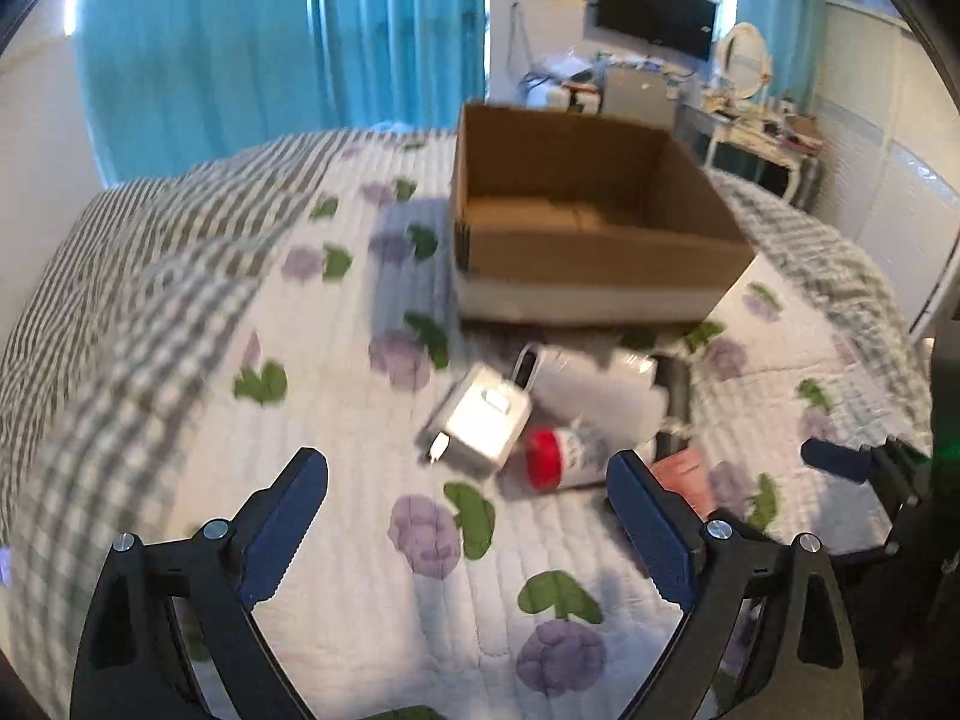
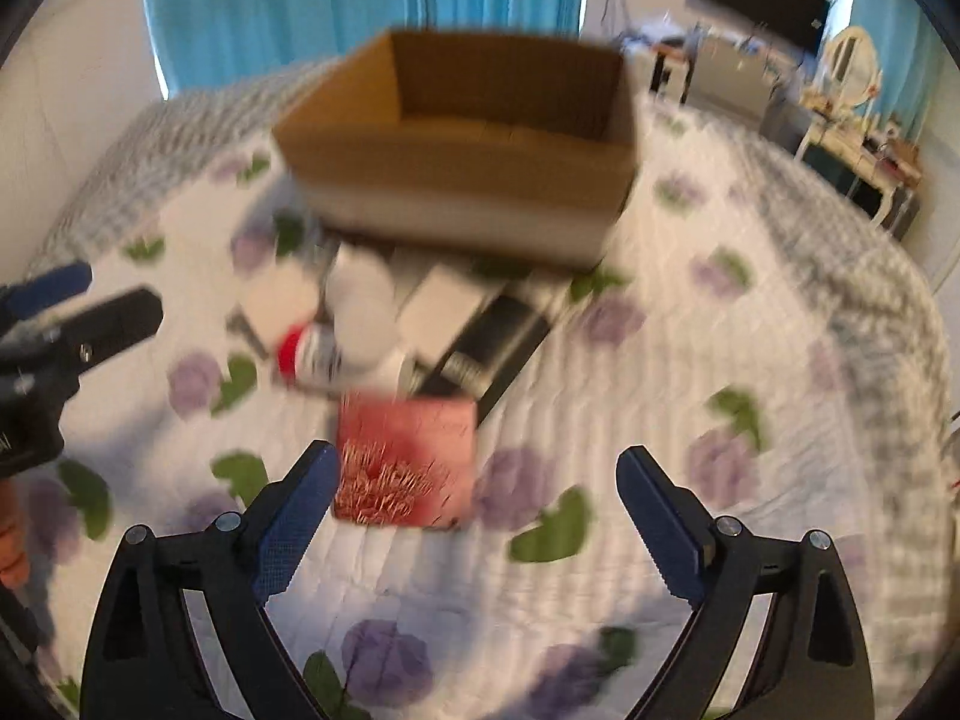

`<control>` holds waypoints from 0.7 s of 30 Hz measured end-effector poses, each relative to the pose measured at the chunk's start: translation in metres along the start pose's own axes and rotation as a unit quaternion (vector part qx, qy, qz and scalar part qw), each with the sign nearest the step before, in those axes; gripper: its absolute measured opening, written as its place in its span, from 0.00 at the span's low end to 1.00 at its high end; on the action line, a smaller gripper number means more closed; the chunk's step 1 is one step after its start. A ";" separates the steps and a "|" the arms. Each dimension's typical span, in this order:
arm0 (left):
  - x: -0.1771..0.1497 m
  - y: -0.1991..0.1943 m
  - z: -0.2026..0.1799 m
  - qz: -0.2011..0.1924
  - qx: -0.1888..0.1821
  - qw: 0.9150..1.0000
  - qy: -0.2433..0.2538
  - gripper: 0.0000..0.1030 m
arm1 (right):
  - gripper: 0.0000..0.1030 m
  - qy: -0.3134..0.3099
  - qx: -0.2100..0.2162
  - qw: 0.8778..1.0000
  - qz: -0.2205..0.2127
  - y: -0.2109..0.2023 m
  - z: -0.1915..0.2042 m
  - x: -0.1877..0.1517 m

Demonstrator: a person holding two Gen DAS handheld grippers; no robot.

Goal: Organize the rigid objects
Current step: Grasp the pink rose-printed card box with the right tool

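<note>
An open cardboard box [image 1: 588, 204] stands on the bed, also in the right wrist view [image 2: 456, 138]. In front of it lies a pile: a white charger [image 1: 480, 420], a white bottle [image 1: 594, 390], a red-capped can [image 1: 558, 456], a black flat box [image 2: 498, 336] and a pink box [image 2: 408, 456]. My left gripper [image 1: 468, 480] is open and empty, just short of the charger. My right gripper [image 2: 477, 474] is open and empty, its left finger beside the pink box. Both views are blurred.
The bed has a white quilt with purple flowers [image 1: 420, 528] and a grey checked blanket [image 1: 150, 252] at the left. Blue curtains [image 1: 270, 30], a TV [image 1: 657, 9] and a cluttered dresser [image 1: 756, 120] stand behind. The right gripper's tip shows in the left wrist view [image 1: 840, 459].
</note>
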State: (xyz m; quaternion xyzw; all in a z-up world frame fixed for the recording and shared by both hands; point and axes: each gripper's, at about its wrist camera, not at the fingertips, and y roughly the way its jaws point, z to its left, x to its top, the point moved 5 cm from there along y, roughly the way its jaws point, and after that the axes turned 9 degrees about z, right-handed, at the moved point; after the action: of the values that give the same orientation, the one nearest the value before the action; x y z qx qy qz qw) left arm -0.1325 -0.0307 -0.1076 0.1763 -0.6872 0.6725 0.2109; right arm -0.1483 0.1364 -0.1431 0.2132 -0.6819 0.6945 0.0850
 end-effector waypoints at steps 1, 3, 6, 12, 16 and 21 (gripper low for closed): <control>-0.003 0.006 -0.001 0.006 0.001 1.000 -0.003 0.93 | 0.91 -0.002 0.003 1.000 0.008 0.009 0.003 -0.002; -0.011 0.020 -0.005 0.022 -0.006 1.000 0.000 0.93 | 0.91 -0.002 0.014 1.000 0.023 0.028 0.009 -0.004; -0.016 0.032 -0.006 0.036 0.003 0.999 0.011 0.93 | 0.91 0.009 0.038 0.999 0.026 0.043 0.014 -0.005; -0.017 0.040 0.002 0.048 0.003 0.999 -0.002 0.93 | 0.91 0.016 0.052 0.998 0.041 0.068 0.018 -0.001; -0.016 0.039 0.001 0.049 0.003 0.999 -0.003 0.93 | 0.84 0.019 0.052 0.998 0.034 0.068 0.017 -0.001; -0.014 0.032 0.002 0.047 0.009 0.999 -0.014 0.93 | 0.69 0.032 0.050 0.998 0.010 0.051 0.008 -0.003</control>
State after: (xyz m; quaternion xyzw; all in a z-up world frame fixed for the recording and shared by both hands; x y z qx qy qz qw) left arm -0.1378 -0.0325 -0.1423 0.1551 -0.6916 0.6852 0.1677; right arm -0.1649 0.1262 -0.1915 0.1884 -0.6452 0.7351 0.0892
